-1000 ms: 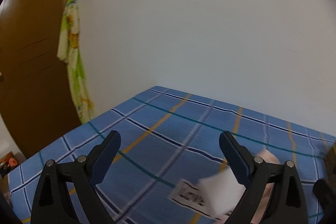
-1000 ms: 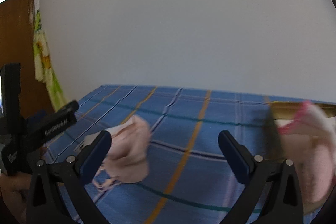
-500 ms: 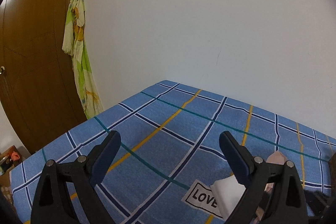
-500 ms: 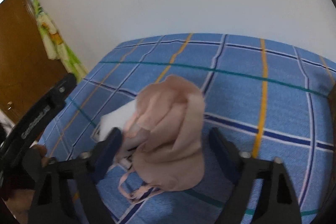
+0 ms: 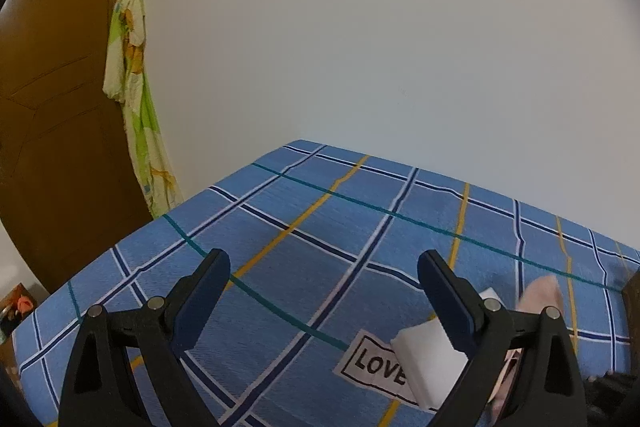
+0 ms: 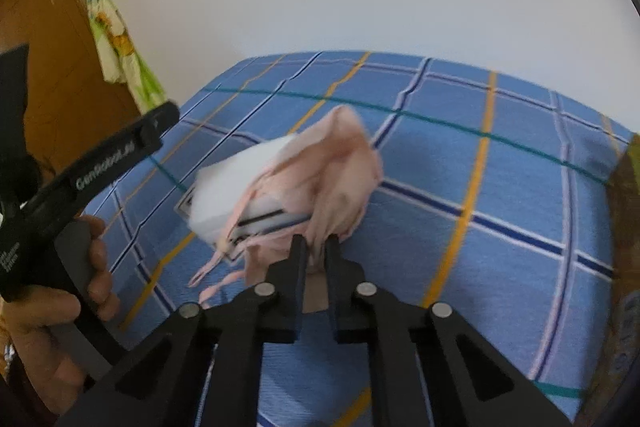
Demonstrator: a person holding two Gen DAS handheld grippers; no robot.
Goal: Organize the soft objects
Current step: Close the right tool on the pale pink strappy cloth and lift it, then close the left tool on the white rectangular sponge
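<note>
The pink garment [image 6: 340, 171] lies bunched on the bed [image 6: 520, 187], draped over a white block [image 6: 236, 183]. The right hand-held gripper [image 6: 316, 247] has just been closing, and its jaws now pinch the near fold, probably to lift the garment clear of the block. The left hand-held gripper [image 5: 324, 295] hangs wide open and empty beside the block, seemingly ready to help.

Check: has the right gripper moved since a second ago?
Yes. The right gripper has come down toward the blue plaid sheet and has just been closing, now pinching the pink garment.
</note>
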